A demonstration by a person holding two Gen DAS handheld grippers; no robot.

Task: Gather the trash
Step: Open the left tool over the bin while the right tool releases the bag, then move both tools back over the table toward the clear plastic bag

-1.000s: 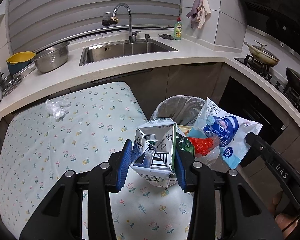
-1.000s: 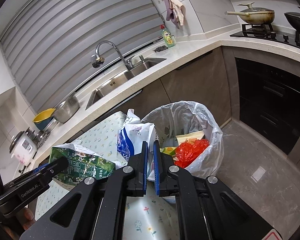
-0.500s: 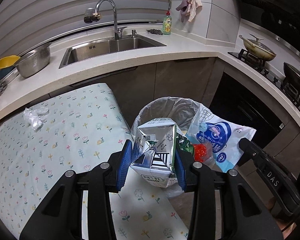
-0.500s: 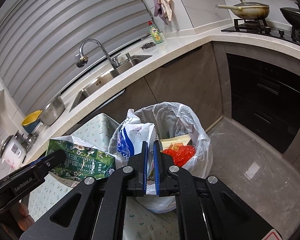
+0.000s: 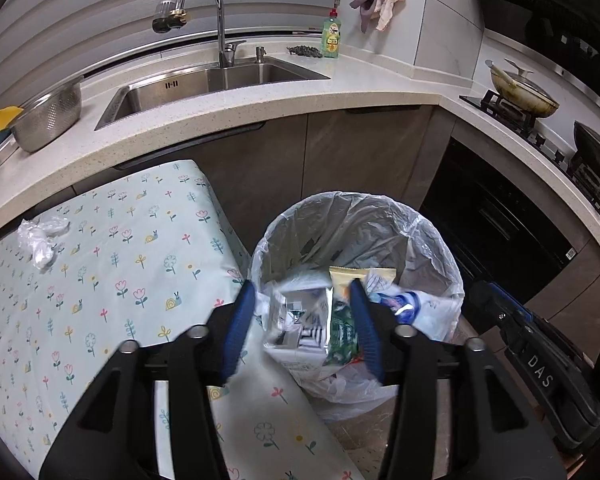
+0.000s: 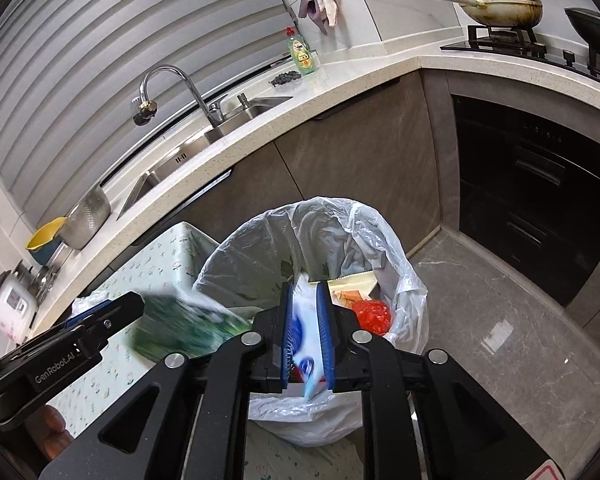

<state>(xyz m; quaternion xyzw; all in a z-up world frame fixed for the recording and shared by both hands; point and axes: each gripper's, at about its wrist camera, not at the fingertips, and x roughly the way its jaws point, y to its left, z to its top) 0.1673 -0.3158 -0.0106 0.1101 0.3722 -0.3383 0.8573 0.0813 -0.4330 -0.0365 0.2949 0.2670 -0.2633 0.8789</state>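
The bin with a clear liner stands on the floor beside the table. My left gripper is open over its near rim; the crushed milk carton is blurred, falling free between the fingers into the bin. My right gripper has its jaws slightly apart; the white and blue plastic bag is slipping down between them, blurred. A yellow wrapper and red trash lie in the bin.
A crumpled clear plastic scrap lies on the floral tablecloth. Behind are the counter with a sink, a steel colander, a soap bottle and a stove with pans. Grey floor lies right of the bin.
Both grippers moved over the bin. The left jaws opened and the carton dropped out. The right jaws parted a little and the bag is sliding down.
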